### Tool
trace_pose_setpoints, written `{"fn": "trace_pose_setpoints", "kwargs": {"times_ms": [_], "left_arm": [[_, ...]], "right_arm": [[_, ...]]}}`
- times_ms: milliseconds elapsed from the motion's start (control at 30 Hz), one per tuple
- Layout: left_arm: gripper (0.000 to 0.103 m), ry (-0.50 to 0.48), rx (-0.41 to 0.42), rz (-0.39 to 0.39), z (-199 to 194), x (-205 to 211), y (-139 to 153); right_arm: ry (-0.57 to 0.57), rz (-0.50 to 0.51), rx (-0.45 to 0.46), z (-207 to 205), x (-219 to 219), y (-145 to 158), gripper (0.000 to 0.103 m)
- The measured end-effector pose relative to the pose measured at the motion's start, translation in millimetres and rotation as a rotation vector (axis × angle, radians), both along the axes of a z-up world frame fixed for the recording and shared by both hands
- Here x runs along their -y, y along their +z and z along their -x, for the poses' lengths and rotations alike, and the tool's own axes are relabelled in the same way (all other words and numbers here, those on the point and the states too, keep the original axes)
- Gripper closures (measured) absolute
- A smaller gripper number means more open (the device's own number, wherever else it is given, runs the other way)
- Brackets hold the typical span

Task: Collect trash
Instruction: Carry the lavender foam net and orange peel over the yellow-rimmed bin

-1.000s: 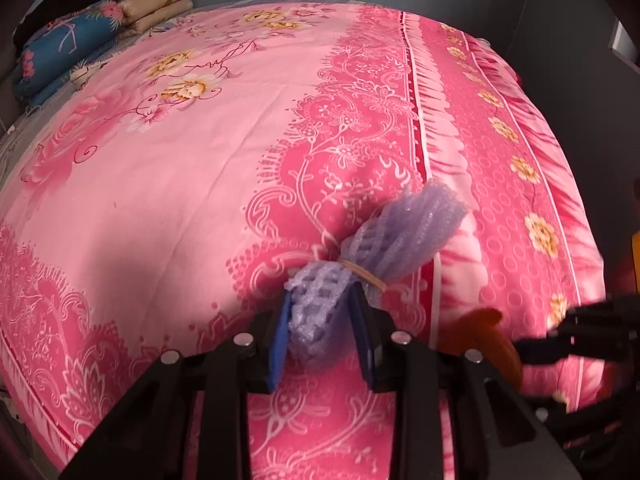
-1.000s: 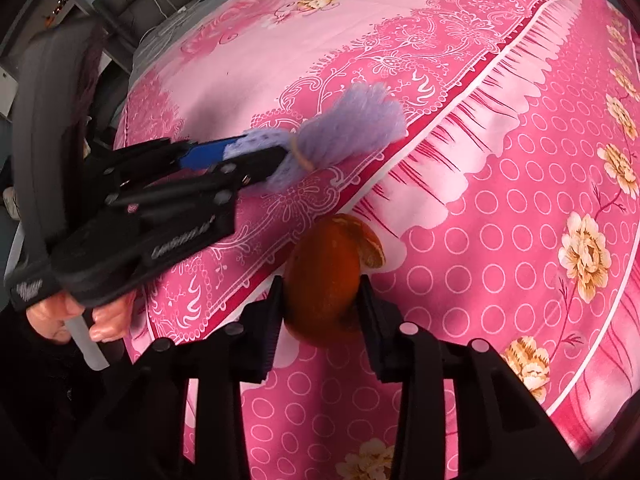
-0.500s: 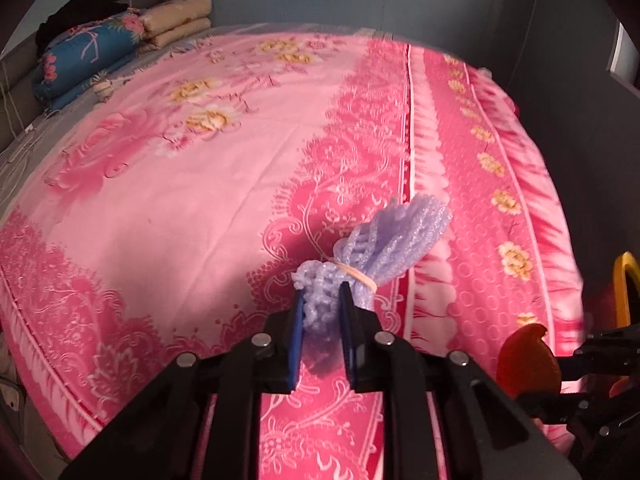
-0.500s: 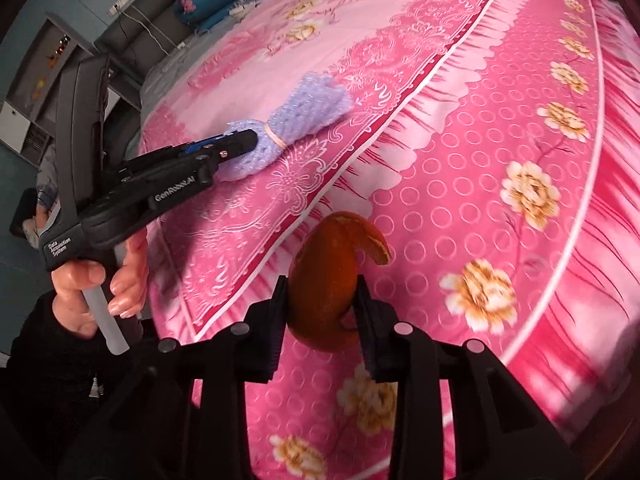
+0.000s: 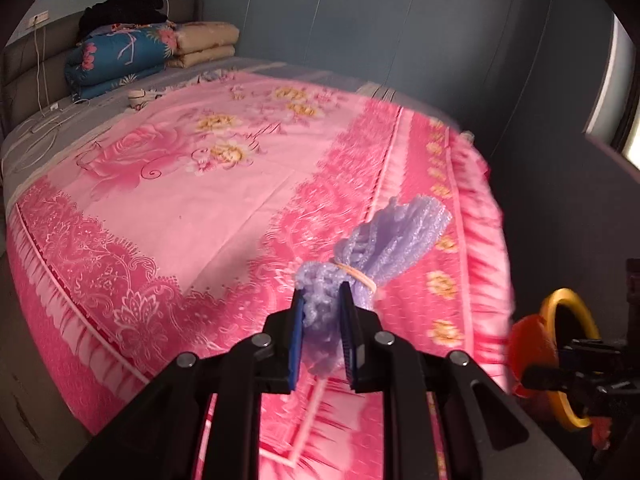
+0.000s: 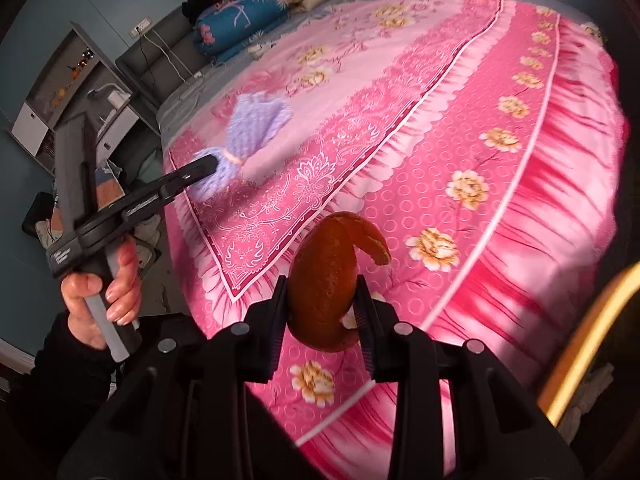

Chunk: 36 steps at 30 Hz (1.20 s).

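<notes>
**A:** Left wrist view first: the left hand-held gripper (image 5: 322, 334) is clenched on the knotted end of the purple foam net (image 5: 384, 244), which hangs clear above the pink bedspread (image 5: 168, 200), over its patterned border. Why grip it there?

**B:** Likely because the rubber band (image 5: 358, 274) cinches the mesh into a firm neck just past the blue pads; the rest fans out soft and springy (a fruit sleeve, by the look of it).

**A:** And the other one?

**B:** The right hand-held gripper (image 6: 322, 314) is grasping the orange peel (image 6: 328, 280), also lifted off the bedspread, nearer its flowered edge. It's a curled, leathery shell, pinched across its rounded back so the loose tip curls free above the jaws.

**A:** Where would they go?

**B:** My guess is the yellow-rimmed bin (image 5: 566, 354) just beyond the bedspread's edge; only its rim shows, so I can't tell what's inside.
</notes>
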<state>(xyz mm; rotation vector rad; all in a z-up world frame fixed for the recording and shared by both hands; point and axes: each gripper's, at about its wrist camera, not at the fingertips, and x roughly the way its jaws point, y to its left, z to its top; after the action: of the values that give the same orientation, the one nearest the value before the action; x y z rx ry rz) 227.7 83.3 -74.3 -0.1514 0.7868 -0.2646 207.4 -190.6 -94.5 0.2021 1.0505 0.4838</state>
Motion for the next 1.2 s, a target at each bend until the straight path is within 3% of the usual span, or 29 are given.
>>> {"fn": "trace_pose_setpoints", "kwargs": {"times_ms": [333,767,1200], "left_arm": [[0.087,-0.053,0.134,0.006,81,42,64],[0.087,-0.151,0.244,0.015,141,88,111],[0.087,-0.242,0.31,0.002,162,146,129]], "right_arm": [[-0.1,-0.017,0.148,54,49,57,0.072],[-0.23,-0.027,0.344,107,120,122,0.072],[-0.378,-0.013,0.399,137,181,132,0.072]]}}
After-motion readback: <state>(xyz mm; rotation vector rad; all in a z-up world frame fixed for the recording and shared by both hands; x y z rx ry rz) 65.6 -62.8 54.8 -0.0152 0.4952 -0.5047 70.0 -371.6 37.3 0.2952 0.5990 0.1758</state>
